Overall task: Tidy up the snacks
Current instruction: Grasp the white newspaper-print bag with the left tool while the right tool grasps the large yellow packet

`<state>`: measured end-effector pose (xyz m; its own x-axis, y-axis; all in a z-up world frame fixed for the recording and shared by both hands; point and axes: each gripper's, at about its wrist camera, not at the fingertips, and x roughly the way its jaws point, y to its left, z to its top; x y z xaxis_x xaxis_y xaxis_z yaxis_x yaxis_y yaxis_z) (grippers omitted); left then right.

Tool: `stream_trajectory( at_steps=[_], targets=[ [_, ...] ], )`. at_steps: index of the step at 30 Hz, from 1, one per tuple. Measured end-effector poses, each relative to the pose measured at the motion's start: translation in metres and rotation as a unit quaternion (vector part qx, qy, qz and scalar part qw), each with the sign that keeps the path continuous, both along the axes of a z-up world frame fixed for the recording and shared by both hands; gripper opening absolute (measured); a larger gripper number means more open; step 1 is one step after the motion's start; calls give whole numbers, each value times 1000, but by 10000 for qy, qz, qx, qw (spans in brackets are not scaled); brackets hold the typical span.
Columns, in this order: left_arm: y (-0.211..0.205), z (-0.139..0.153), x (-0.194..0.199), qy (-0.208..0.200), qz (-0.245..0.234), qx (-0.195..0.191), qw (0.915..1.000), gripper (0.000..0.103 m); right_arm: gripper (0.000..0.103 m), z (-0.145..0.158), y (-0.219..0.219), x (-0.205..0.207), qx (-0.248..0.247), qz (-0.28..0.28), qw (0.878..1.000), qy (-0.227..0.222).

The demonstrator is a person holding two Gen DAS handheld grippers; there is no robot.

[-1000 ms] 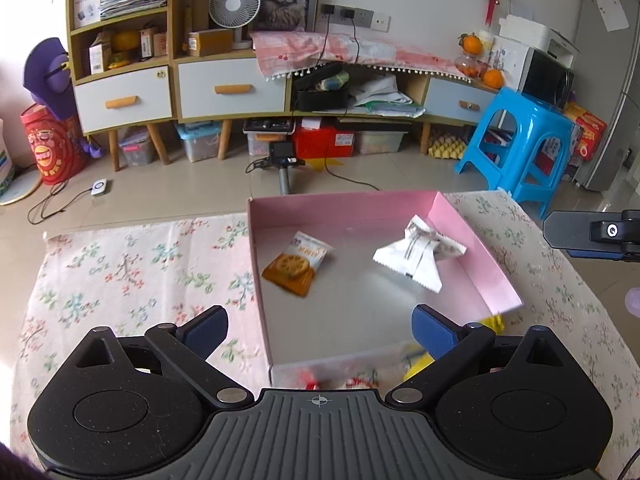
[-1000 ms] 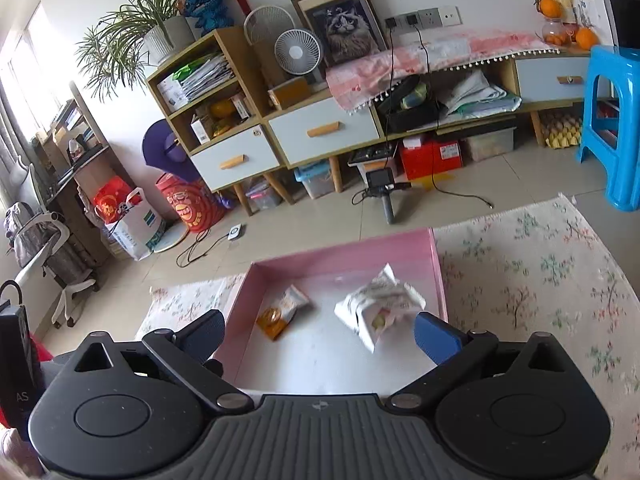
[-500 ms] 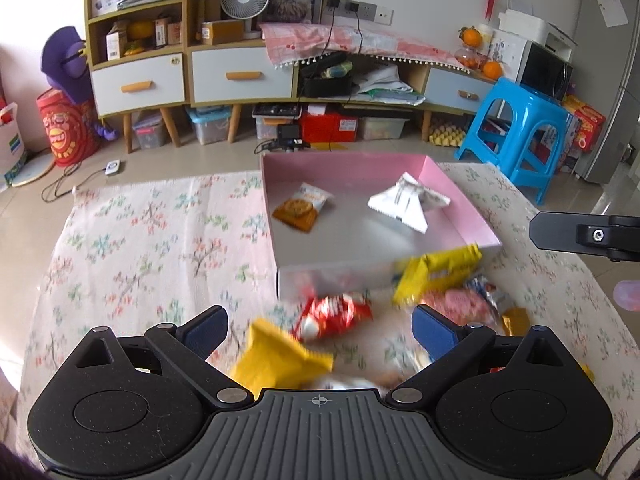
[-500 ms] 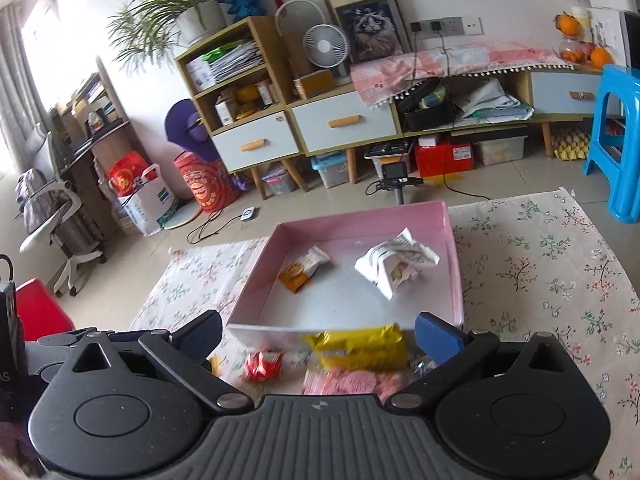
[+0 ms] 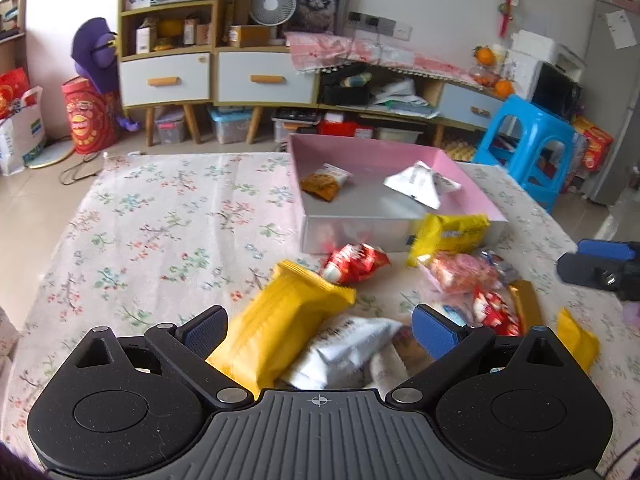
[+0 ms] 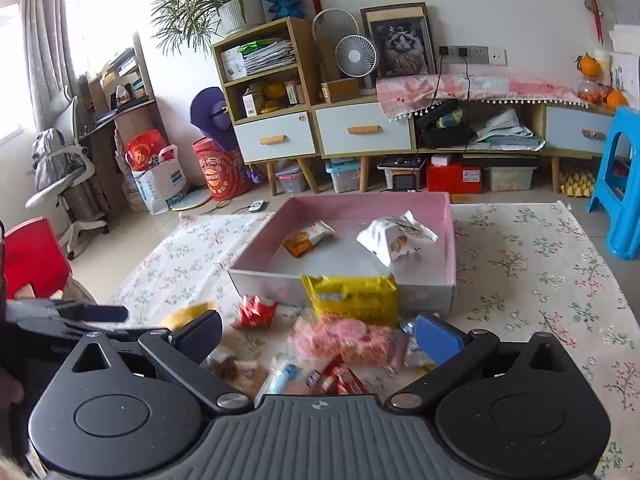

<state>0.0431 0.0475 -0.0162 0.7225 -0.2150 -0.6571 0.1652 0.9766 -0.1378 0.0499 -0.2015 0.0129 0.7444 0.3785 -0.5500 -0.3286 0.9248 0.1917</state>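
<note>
**Both grippers pull back from the box and the loose pile comes into view**

And here's the shift: a second ago both cameras were right over the pink box (image 5: 372,148), and now they've drawn back toward the near edge of the floral tablecloth (image 5: 168,216). The whole heap of snacks is on show, lying just in front of the box's near wall.

The left gripper (image 5: 320,328) hangs wide open above a big yellow bag (image 5: 280,324) and a white packet (image 5: 344,348), holding nothing. The right gripper (image 6: 318,334) is spread just as wide, empty too, over a pink packet (image 6: 348,340).

Inside the box: only an orange cookie packet (image 5: 324,182) and a white crumpled bag (image 5: 420,186) (plenty of room left). A yellow packet (image 6: 352,298) leans against the box's front wall, a red packet (image 6: 256,312) near it.

Looks like the next pick is being lined up; most of the sorting is undone.
</note>
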Motion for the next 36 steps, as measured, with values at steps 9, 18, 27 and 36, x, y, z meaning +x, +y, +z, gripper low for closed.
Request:
stream_trajectory(
  at_steps=[9,18,27,36],
  targets=[
    [-6,-17,-37,-290,-939,125,9951,99,95,-26,-5,-29,-584,-87,9983,-10],
    [-8,-37,-36,-23,-1502,142,9885,97,95,-46,-6,-44,-841,-443,9952,236],
    [-20,-50,-35,251,-2111,218,9769,97,95,-61,-7,-44,-1042,-661,9907,581],
    [-29,-49,-51,327,-2570,370,9651,97,95,-57,-12,-49,-1267,-771,9867,671]
  ],
)
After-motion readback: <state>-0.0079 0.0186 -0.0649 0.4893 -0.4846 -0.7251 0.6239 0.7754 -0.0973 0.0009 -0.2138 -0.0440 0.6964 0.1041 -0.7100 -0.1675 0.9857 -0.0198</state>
